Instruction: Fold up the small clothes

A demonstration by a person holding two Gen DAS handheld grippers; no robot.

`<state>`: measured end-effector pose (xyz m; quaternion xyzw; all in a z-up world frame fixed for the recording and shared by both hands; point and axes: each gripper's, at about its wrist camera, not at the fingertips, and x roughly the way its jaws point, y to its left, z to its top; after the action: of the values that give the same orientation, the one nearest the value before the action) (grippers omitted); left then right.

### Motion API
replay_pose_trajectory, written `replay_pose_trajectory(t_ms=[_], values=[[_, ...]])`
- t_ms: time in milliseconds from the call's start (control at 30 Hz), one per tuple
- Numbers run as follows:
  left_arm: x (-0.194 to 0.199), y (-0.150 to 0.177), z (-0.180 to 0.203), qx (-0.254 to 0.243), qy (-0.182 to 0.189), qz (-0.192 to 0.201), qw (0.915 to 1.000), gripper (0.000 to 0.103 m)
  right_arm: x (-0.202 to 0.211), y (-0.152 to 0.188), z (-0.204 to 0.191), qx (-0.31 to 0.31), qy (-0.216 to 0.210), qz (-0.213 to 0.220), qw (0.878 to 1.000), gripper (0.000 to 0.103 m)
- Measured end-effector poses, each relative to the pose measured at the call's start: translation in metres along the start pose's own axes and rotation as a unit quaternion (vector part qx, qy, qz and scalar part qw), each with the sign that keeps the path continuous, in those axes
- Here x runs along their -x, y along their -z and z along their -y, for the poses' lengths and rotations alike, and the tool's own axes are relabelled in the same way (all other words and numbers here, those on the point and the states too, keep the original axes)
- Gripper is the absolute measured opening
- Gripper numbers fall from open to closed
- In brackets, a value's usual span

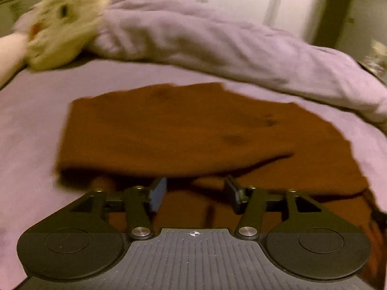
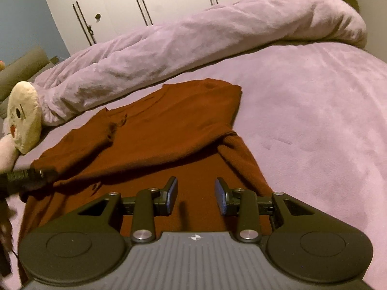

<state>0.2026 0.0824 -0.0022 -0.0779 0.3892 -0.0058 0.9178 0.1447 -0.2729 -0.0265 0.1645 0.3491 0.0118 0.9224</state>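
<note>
A rust-brown knitted top (image 1: pixel 183 125) lies on the purple bed cover, partly folded over itself. In the left wrist view my left gripper (image 1: pixel 194 189) is open, low over the near edge of the fold, holding nothing. In the right wrist view the same top (image 2: pixel 164 130) spreads ahead, with a sleeve (image 2: pixel 241 162) hanging toward me on the right. My right gripper (image 2: pixel 196 192) is open and empty just above the top's near part. The left gripper's tip (image 2: pixel 29 177) shows at the left edge, at the top's left side.
A bunched lilac duvet (image 2: pixel 193 38) lies along the far side of the bed. A cream plush toy (image 2: pixel 23 118) rests at the left, also in the left wrist view (image 1: pixel 65 19). White wardrobe doors (image 2: pixel 145 0) stand behind. Purple bed cover (image 2: pixel 314 120) extends to the right.
</note>
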Motion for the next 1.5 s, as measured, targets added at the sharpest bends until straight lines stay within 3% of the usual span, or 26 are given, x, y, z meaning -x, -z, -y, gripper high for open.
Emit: replay_pose_trajectory(t_ms=[133, 267, 333, 500, 667, 733, 767, 800, 867, 967, 1100, 1267, 1400, 1500], values=[[0.012, 0.019, -0.028, 0.019, -0.061, -0.007, 0.9979, 0.069, -0.016, -0.013, -0.011, -0.023, -0.055, -0.017, 0.998, 0.035], [0.009, 0.031, -0.042, 0.016, -0.07, -0.018, 0.9973, 0.069, -0.051, -0.03, -0.046, -0.06, -0.146, -0.049, 0.986, 0.052], [0.01, 0.03, -0.044, 0.014, -0.076, -0.012, 0.9969, 0.069, -0.073, -0.039, -0.063, -0.072, -0.173, -0.064, 0.98, 0.052], [0.012, 0.032, -0.066, 0.066, -0.069, -0.018, 0.9953, 0.071, -0.124, -0.054, -0.084, -0.109, -0.174, -0.108, 0.973, 0.051], [0.011, 0.035, -0.062, 0.04, -0.074, -0.013, 0.9964, 0.075, -0.15, -0.054, -0.09, -0.149, -0.162, -0.117, 0.968, 0.048], [0.01, 0.035, -0.062, 0.038, -0.074, -0.012, 0.9964, 0.076, -0.156, -0.057, -0.092, -0.157, -0.157, -0.113, 0.968, 0.029], [0.01, 0.035, -0.062, 0.039, -0.073, -0.012, 0.9965, 0.076, -0.157, -0.059, -0.094, -0.148, -0.163, -0.112, 0.969, 0.007], [0.01, 0.035, -0.063, 0.04, -0.071, -0.012, 0.9966, 0.076, -0.157, -0.06, -0.096, -0.138, -0.171, -0.117, 0.969, 0.005], [0.01, 0.034, -0.065, 0.043, -0.068, -0.015, 0.9967, 0.076, -0.146, -0.065, -0.104, -0.091, -0.165, -0.094, 0.978, 0.005], [0.012, 0.033, -0.068, 0.049, -0.069, -0.02, 0.9962, 0.076, -0.111, -0.077, -0.108, -0.005, -0.146, -0.025, 0.989, 0.005], [0.013, 0.032, -0.067, 0.053, -0.075, -0.023, 0.9955, 0.076, -0.071, -0.087, -0.079, 0.062, -0.063, 0.059, 0.994, 0.005], [0.013, 0.03, -0.061, 0.058, -0.086, -0.033, 0.9941, 0.077, -0.083, -0.084, -0.025, 0.052, 0.029, 0.022, 0.998, 0.005], [0.017, 0.029, -0.062, 0.062, -0.085, -0.043, 0.9935, 0.077, -0.09, -0.08, -0.002, 0.032, 0.023, 0.003, 0.999, 0.005], [0.02, 0.029, -0.064, 0.065, -0.087, -0.048, 0.9929, 0.077, -0.083, -0.077, -0.014, 0.081, 0.037, 0.03, 0.996, 0.005]])
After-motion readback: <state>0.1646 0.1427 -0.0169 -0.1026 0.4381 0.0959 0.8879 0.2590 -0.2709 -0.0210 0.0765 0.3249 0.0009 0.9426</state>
